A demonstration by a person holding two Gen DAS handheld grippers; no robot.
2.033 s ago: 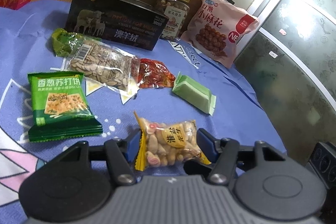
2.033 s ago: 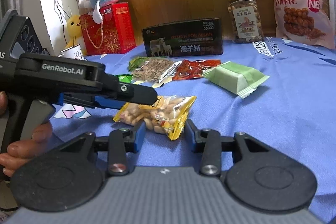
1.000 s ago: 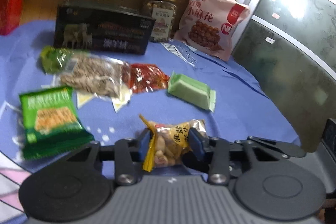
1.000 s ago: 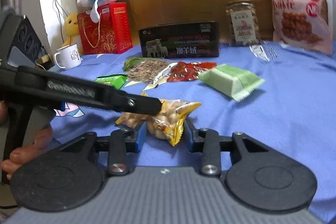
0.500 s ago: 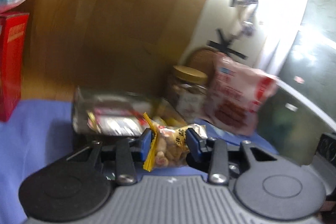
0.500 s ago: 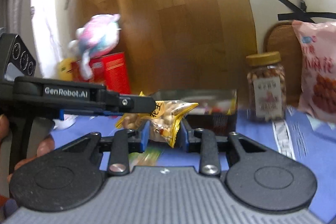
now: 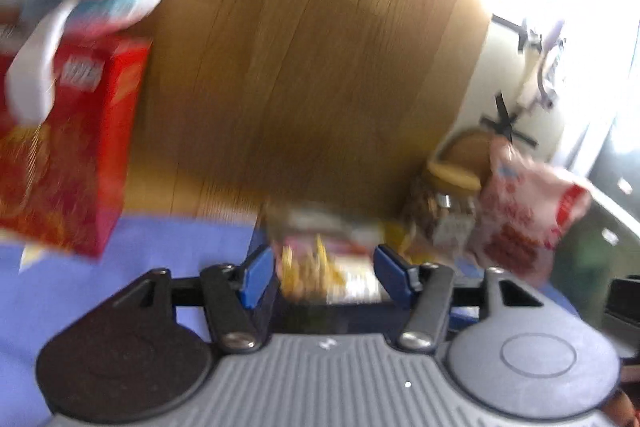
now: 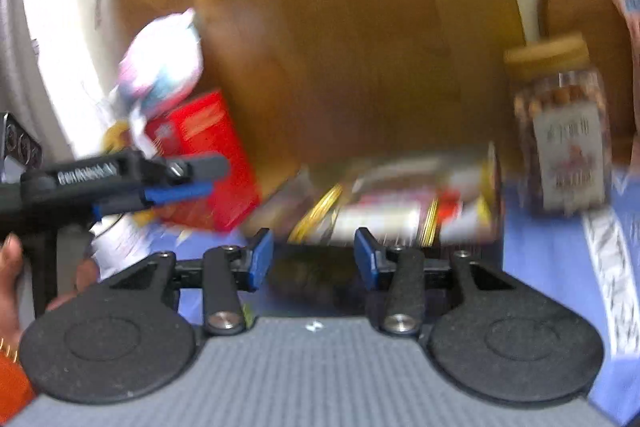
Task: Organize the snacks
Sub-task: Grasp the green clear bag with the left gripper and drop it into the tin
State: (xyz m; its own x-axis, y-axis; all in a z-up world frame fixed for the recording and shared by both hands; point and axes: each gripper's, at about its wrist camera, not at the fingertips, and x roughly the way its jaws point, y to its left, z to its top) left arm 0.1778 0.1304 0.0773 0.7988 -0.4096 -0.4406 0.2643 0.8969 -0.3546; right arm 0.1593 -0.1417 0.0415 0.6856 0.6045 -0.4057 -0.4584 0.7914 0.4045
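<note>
Over the open box [image 8: 400,203] at the blue cloth's far edge, both grippers' jaws are opening, the left gripper [image 7: 326,273] loose around the blurred peanut packet [image 7: 308,269], the right gripper [image 8: 314,255] empty.

Box contents [image 8: 392,203] — motion-blurred, unreadable — pink bag [image 8: 624,7] cut off.

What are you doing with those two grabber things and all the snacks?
A person is tidying snacks into the open box at the back of the blue table. Both grabbers, the left gripper and right gripper, sit right at the box with their jaws opening. A blurry yellow snack bag shows between the left one's pads, apparently just let go.
</note>
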